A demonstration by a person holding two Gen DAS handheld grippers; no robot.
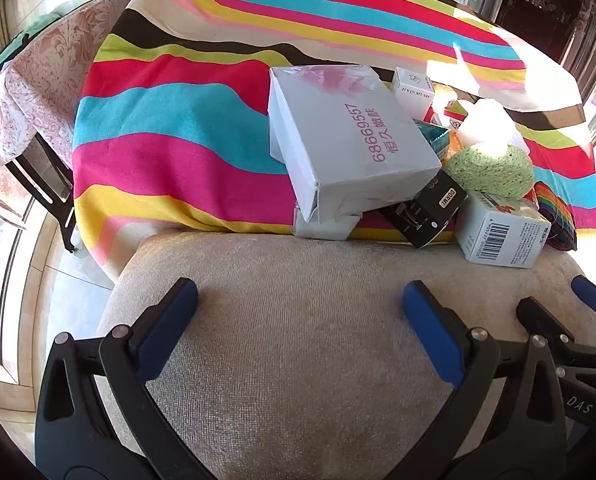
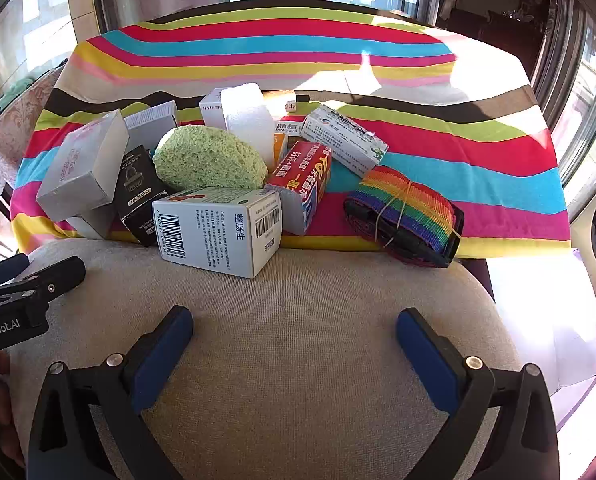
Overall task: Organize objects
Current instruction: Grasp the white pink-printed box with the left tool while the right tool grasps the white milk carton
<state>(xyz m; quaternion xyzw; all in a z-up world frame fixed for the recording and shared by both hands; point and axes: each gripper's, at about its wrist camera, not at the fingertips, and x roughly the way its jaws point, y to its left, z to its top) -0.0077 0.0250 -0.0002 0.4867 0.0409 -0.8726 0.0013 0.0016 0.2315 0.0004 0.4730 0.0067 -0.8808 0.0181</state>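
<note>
Striped tablecloth (image 2: 438, 148) held an unsorted heap; organizing looked barely begun.
Left gripper (image 1: 300, 328) and right gripper (image 2: 293, 346) hung wide open and empty, short of the barcode box (image 2: 217, 228); sponge (image 2: 207, 158) behind it, rainbow strap (image 2: 408, 210) to its right.

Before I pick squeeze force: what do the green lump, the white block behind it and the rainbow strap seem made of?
Green lump: likely sponge, matte, with an open-pored, crumbly surface. White block: probably foam, fine pebbly texture, though glare washes it out. Rainbow strap: woven webbing, ribbed weave visible, tied with thin cord.
</note>
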